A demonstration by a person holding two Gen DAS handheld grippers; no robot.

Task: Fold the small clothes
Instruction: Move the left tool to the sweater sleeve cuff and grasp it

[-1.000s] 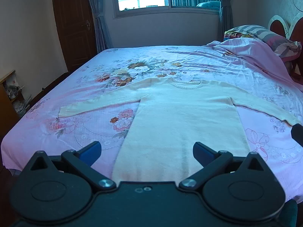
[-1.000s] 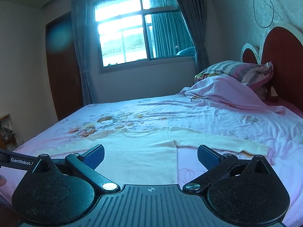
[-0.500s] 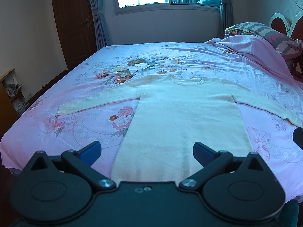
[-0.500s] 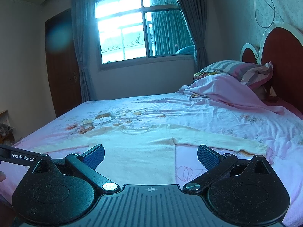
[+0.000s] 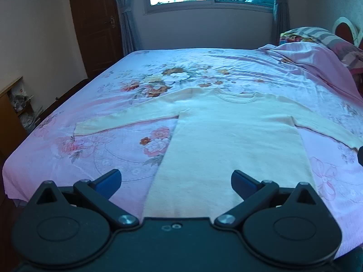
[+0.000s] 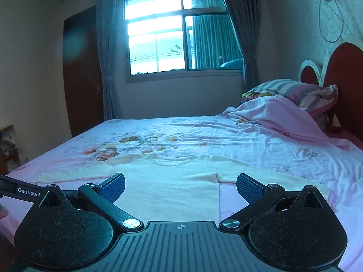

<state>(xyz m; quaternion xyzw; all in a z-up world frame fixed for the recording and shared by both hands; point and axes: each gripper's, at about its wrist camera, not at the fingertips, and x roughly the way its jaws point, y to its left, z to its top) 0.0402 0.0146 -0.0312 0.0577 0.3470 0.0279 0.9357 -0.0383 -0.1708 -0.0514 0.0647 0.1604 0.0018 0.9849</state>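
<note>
My left gripper (image 5: 176,182) and right gripper (image 6: 180,187) both hang with jaws spread wide, empty, above the near hem of the sweater (image 5: 229,140), which lies flat on the bed (image 5: 102,154), sleeves outstretched.

I hold the left gripper (image 5: 176,182) and right gripper (image 6: 180,187) level, jaws spread wide, both empty.

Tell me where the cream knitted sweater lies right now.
In both wrist views the cream knitted sweater lies flat, sleeves spread, on the pink floral bedsheet, just ahead of both open grippers.
</note>
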